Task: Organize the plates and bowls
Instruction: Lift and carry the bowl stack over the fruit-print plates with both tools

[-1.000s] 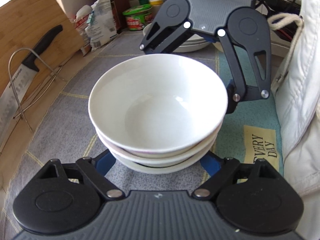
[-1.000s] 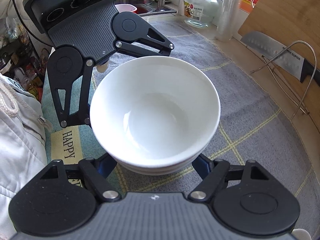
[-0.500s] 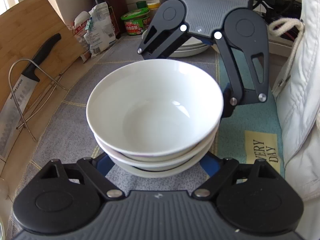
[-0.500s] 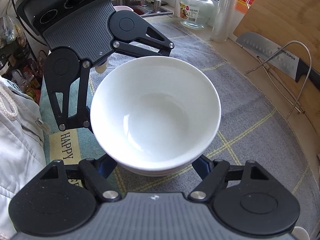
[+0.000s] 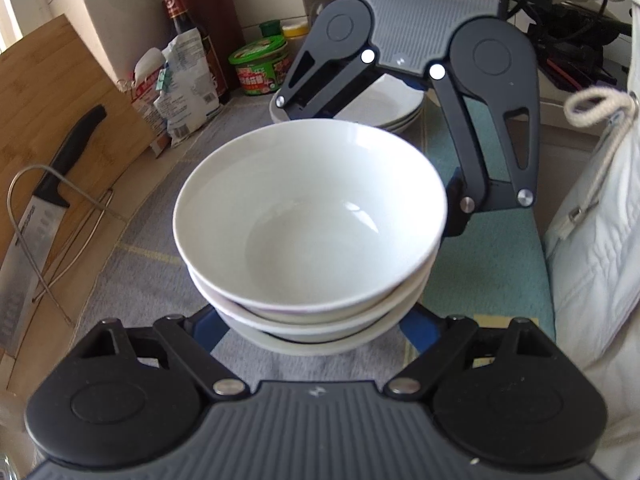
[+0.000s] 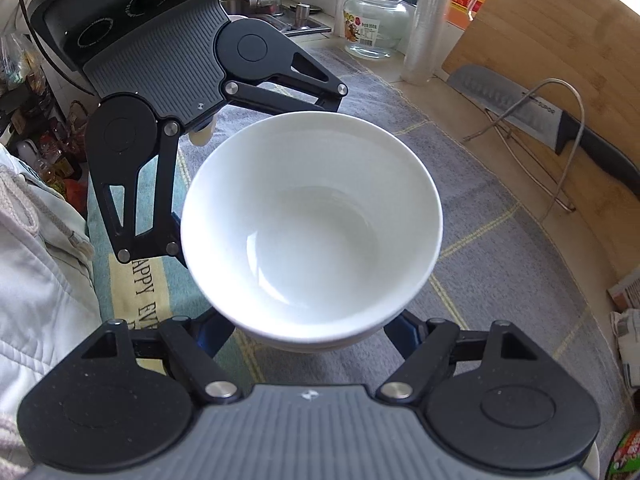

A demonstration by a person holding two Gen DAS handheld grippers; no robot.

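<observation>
A stack of three white bowls [image 5: 308, 224] fills the middle of both wrist views [image 6: 312, 232]. My left gripper [image 5: 312, 332] has its jaws spread wide around the bottom of the stack from one side. My right gripper [image 6: 308, 336] holds the stack the same way from the opposite side and shows across the bowls in the left wrist view [image 5: 400, 128]. The fingertips are hidden under the bowls. The stack looks lifted above the grey mat [image 5: 140, 272]. A stack of white plates [image 5: 388, 104] lies behind, at the far end of the mat.
A bamboo cutting board [image 5: 48, 92] leans on the wall with a black-handled knife [image 5: 44, 208] in a wire rack [image 6: 532, 128]. Bottles, a green tub [image 5: 260, 64] and food bags [image 5: 180, 80] stand at the back. A glass jar [image 6: 376, 20] and sink lie at the other end. My white jacket [image 5: 600, 240] is beside the mat.
Both grippers have raised the bowl stack together and carried it toward the plate stack; the plates and back-wall items now show more fully behind the bowls.
</observation>
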